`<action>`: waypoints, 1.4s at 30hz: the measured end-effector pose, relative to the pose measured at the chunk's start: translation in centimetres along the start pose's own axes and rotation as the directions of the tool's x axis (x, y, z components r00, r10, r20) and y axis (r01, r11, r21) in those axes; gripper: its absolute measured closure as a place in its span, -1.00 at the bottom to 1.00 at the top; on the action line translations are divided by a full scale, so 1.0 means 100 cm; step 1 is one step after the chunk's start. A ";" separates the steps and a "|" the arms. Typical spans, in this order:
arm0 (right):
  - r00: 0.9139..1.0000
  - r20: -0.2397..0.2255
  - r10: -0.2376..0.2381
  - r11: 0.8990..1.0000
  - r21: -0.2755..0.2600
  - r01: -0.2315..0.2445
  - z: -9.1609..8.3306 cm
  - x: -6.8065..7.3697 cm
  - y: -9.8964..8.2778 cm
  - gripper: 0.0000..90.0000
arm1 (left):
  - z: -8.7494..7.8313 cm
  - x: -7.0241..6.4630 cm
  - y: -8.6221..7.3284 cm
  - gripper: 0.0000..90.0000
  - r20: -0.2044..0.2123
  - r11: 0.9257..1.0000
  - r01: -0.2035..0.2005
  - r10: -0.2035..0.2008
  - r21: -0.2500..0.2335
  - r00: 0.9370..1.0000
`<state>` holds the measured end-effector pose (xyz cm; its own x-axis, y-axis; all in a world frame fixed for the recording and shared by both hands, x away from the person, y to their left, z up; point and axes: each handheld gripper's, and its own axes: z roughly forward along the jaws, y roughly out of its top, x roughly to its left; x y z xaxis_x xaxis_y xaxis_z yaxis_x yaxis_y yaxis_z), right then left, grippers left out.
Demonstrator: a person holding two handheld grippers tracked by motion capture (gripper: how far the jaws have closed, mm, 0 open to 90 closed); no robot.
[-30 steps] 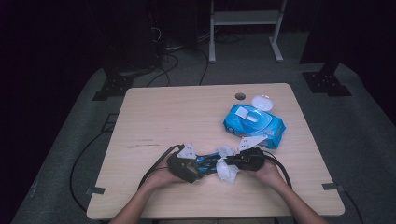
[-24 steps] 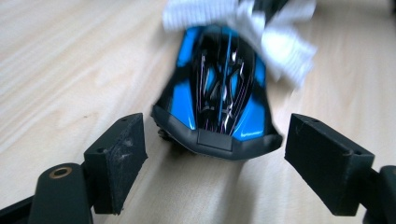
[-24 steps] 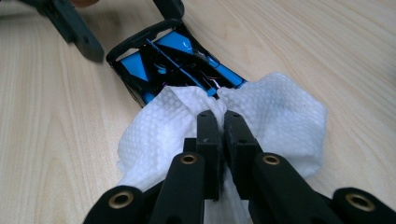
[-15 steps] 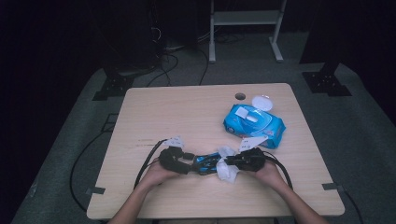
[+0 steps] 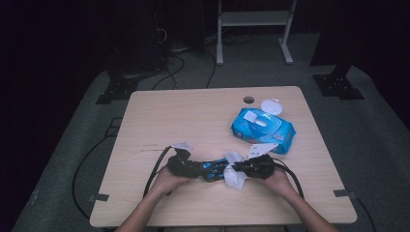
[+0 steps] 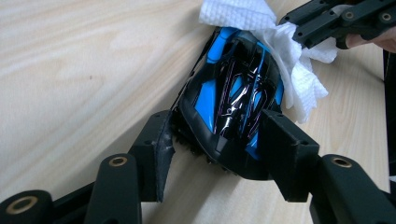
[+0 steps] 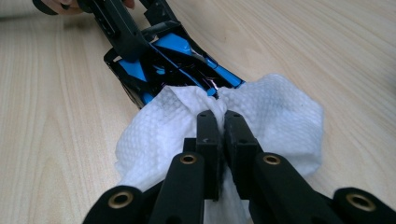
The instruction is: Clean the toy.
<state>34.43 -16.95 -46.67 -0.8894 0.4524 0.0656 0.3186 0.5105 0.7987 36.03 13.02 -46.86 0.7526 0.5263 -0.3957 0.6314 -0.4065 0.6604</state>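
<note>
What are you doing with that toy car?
A person is wiping a black and blue toy car on the table. The left gripper has just been closing around the car's sides. The right gripper pinches a white wipe against its other end. The blue wipes pack lies open nearby.

A white wipe (image 7: 196,135) covers the nose of a black-and-blue toy car (image 6: 233,100) near the surface's front edge, hiding how far the right gripper's (image 7: 217,122) fingers reach toward the bodywork. In the left gripper view, the car's rear sits behind the fingers (image 6: 285,140), the wheels out of sight beneath the shell. Print on the blue wipes pack (image 5: 263,126), toward the right edge, is too small to read.
</note>
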 end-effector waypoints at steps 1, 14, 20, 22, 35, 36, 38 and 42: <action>1.000 0.001 -0.003 1.000 -0.001 0.003 0.000 0.001 0.000 0.89 | -0.001 -0.001 0.000 0.01 -0.003 1.000 0.003 -0.003 0.008 1.000; 1.000 0.008 -0.005 1.000 -0.006 0.005 0.000 0.002 0.000 0.88 | -0.002 -0.002 -0.004 0.11 -0.012 1.000 -0.022 0.021 -0.021 1.000; 1.000 0.015 0.008 1.000 0.014 -0.008 -0.005 -0.003 0.002 0.88 | -0.003 -0.007 -0.007 0.13 -0.044 0.996 -0.081 0.079 -0.049 0.996; 0.999 0.032 0.018 1.000 0.009 -0.018 -0.011 -0.008 0.001 0.87 | -0.003 -0.009 -0.008 0.14 -0.060 0.993 -0.105 0.101 -0.055 0.993; 0.998 0.028 0.063 0.997 0.041 -0.064 -0.013 -0.023 -0.003 0.85 | -0.004 -0.007 -0.002 -0.08 -0.040 1.000 -0.019 0.019 0.017 0.999; 0.998 0.026 0.060 0.997 0.044 -0.061 -0.011 -0.022 -0.003 0.85 | -0.004 -0.006 -0.002 -0.09 -0.027 1.000 -0.003 0.004 0.024 1.000; 0.998 0.025 0.059 0.997 0.042 -0.060 -0.010 -0.022 -0.003 0.85 | -0.005 -0.004 -0.003 -0.10 0.007 0.999 0.029 -0.029 0.029 1.000; 0.998 0.025 0.063 0.997 0.033 -0.064 -0.010 -0.023 -0.003 0.85 | -0.006 -0.003 -0.003 -0.01 0.020 0.998 0.049 -0.049 0.032 0.999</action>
<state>36.03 -18.83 -46.47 -0.8588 0.5022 0.1009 0.3855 0.5040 0.7729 35.45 13.45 -46.56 0.7240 0.5308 -0.4405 0.6730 -0.4036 0.6198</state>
